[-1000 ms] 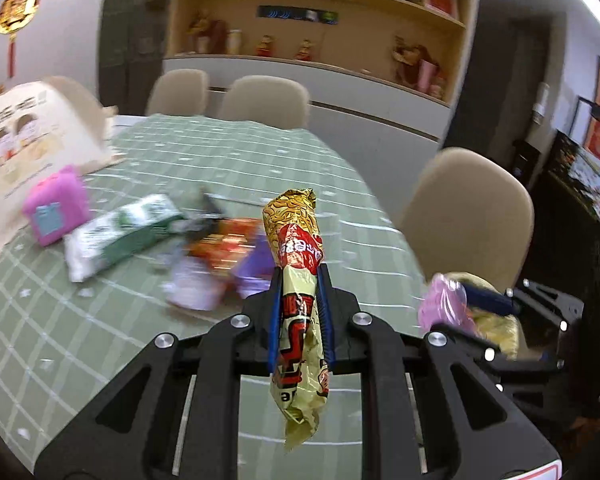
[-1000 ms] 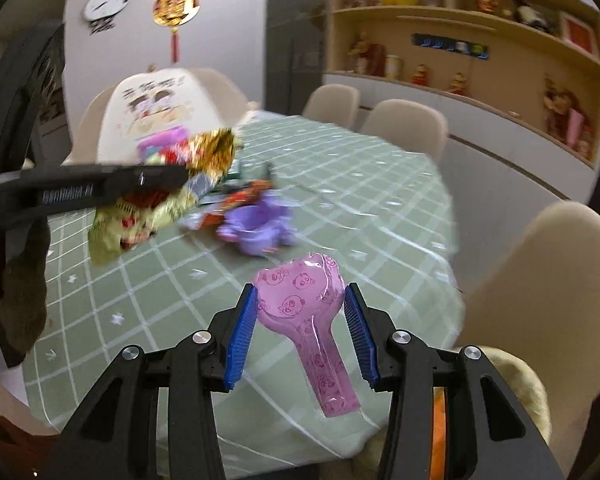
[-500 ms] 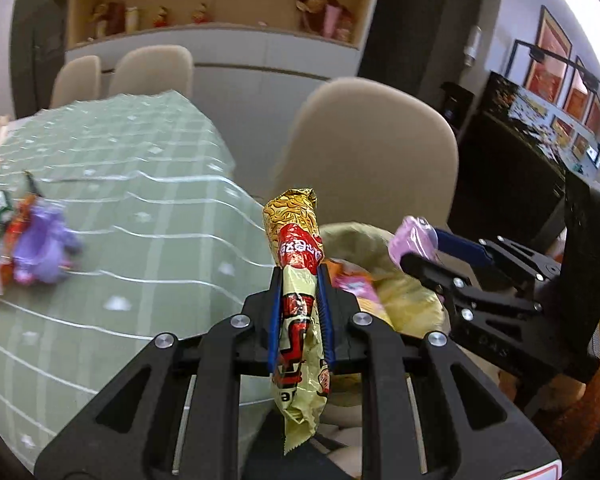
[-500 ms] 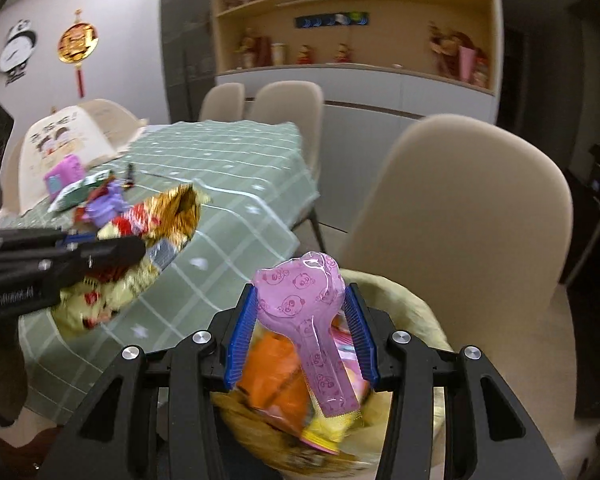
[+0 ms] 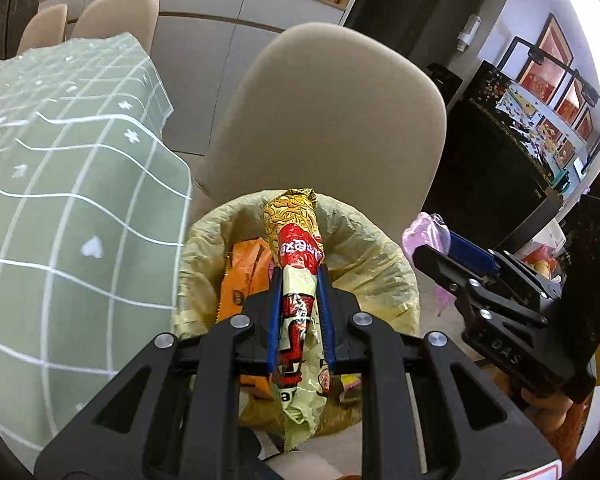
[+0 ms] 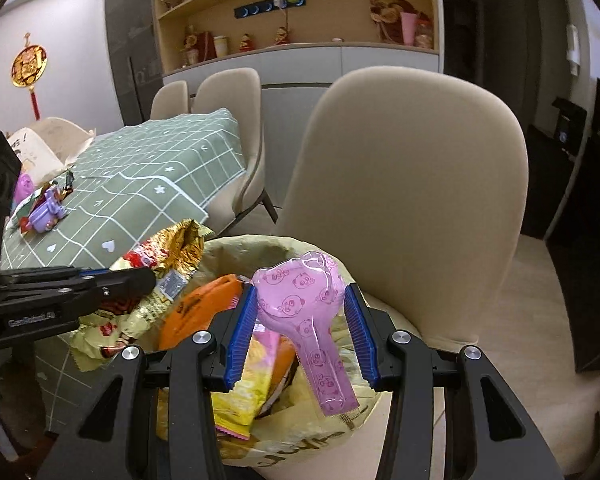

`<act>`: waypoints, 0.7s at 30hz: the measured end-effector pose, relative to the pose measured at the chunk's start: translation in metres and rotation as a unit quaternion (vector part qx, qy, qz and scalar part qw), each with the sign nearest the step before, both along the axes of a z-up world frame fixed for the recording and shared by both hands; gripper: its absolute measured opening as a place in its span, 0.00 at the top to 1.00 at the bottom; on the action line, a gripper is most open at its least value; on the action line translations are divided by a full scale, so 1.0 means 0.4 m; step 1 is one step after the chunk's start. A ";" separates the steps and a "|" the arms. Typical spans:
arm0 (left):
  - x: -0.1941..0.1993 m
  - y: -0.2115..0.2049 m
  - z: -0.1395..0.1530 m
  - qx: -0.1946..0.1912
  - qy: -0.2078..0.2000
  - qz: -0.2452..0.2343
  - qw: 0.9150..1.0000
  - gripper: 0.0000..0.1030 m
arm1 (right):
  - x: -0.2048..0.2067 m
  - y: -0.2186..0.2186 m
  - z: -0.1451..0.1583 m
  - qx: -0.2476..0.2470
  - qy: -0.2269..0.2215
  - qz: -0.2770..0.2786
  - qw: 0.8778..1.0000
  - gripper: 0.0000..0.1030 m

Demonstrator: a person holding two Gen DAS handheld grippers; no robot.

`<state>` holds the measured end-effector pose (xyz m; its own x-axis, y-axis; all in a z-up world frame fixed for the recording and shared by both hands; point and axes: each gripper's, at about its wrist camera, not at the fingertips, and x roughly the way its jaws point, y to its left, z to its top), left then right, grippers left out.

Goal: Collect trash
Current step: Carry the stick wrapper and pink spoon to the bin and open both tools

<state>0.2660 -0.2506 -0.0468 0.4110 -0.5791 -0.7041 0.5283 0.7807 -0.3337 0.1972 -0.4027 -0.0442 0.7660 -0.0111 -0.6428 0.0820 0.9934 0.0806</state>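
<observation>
My left gripper is shut on a long gold and red snack wrapper, held above a bin lined with a yellow bag. The same wrapper and left gripper show at the left of the right wrist view. My right gripper is shut on a pink spoon-shaped wrapper with panda prints, also above the yellow-lined bin. That pink wrapper and the right gripper appear at the right in the left wrist view. An orange packet and other wrappers lie inside the bin.
A beige chair stands right behind the bin. The table with a green checked cloth is to the left. On it lie a purple toy and more wrappers. More chairs and a shelf wall are behind.
Both grippers swung away from the table to the right and sank over the lined bin, each keeping its wrapper. The table's trash pile has left the left wrist view.
</observation>
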 end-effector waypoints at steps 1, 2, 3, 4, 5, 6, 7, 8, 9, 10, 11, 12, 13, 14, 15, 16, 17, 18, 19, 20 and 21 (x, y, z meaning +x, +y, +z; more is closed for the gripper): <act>0.003 -0.004 -0.005 0.001 -0.001 0.000 1.000 0.85 | 0.004 -0.004 -0.003 0.003 0.002 -0.002 1.000 0.59; 0.008 -0.007 -0.011 0.001 0.000 0.000 1.000 0.85 | 0.005 -0.006 -0.005 0.003 0.003 -0.003 1.000 0.59; 0.012 -0.010 -0.017 0.000 0.001 0.001 1.000 0.85 | 0.006 -0.006 -0.008 0.003 0.004 -0.003 1.000 0.59; 0.020 -0.011 -0.025 -0.003 0.004 0.003 1.000 0.85 | 0.007 -0.007 -0.011 0.001 0.004 -0.003 1.000 0.59; 0.024 -0.012 -0.029 -0.007 0.006 0.003 1.000 0.85 | 0.008 -0.007 -0.012 0.000 0.005 -0.003 1.000 0.59; 0.030 -0.011 -0.036 -0.011 0.008 0.006 1.000 0.84 | 0.009 -0.009 -0.011 -0.001 0.004 -0.004 1.000 0.59; 0.033 -0.011 -0.039 -0.011 0.009 0.007 1.000 0.84 | 0.010 -0.010 -0.011 -0.002 0.004 -0.006 1.000 0.59; 0.035 -0.015 -0.043 -0.010 0.008 0.009 1.000 0.84 | 0.010 -0.012 -0.012 -0.002 0.004 -0.006 1.000 0.59; 0.040 -0.013 -0.045 -0.009 0.008 0.009 1.000 0.84 | 0.011 -0.013 -0.013 0.000 0.005 -0.007 1.000 0.59; 0.043 -0.012 -0.049 -0.010 0.008 0.008 1.000 0.84 | 0.012 -0.013 -0.014 0.000 0.006 -0.006 1.000 0.59; 0.045 -0.010 -0.051 -0.013 0.008 0.007 1.000 0.84 | 0.012 -0.015 -0.015 0.000 0.007 -0.007 1.000 0.59; 0.047 -0.009 -0.053 -0.015 0.009 0.006 1.000 0.84 | 0.012 -0.013 -0.016 -0.001 0.008 -0.007 1.000 0.59; 0.049 -0.008 -0.055 -0.020 0.011 0.003 1.000 0.83 | 0.013 -0.013 -0.018 -0.001 0.009 -0.008 1.000 0.59; 0.050 -0.008 -0.056 -0.022 0.013 0.002 1.000 0.82 | 0.014 -0.014 -0.020 -0.001 0.010 -0.008 1.000 0.59; 0.050 -0.007 -0.057 -0.025 0.015 0.002 1.000 0.77 | 0.016 -0.013 -0.022 0.001 0.011 -0.009 1.000 0.59; 0.052 -0.006 -0.057 -0.029 0.019 0.003 0.999 0.71 | 0.017 -0.016 -0.021 0.002 0.012 -0.009 1.000 0.59; 0.053 -0.002 -0.058 -0.034 0.024 0.003 0.999 0.67 | 0.018 -0.016 -0.022 0.002 0.012 -0.010 1.000 0.59; 0.054 0.003 -0.056 -0.039 0.028 0.004 0.999 0.63 | 0.018 -0.014 -0.022 0.002 0.012 -0.010 1.000 0.59; 0.053 0.006 -0.053 -0.041 0.029 0.004 0.999 0.62 | 0.019 -0.012 -0.022 0.003 0.013 -0.009 1.000 0.59; 0.051 0.010 -0.047 -0.042 0.028 0.005 0.999 0.62 | 0.019 -0.010 -0.022 0.002 0.013 -0.008 1.000 0.59; 0.049 0.013 -0.041 -0.044 0.027 0.005 0.999 0.62 | 0.019 -0.006 -0.021 0.001 0.014 -0.007 1.000 0.59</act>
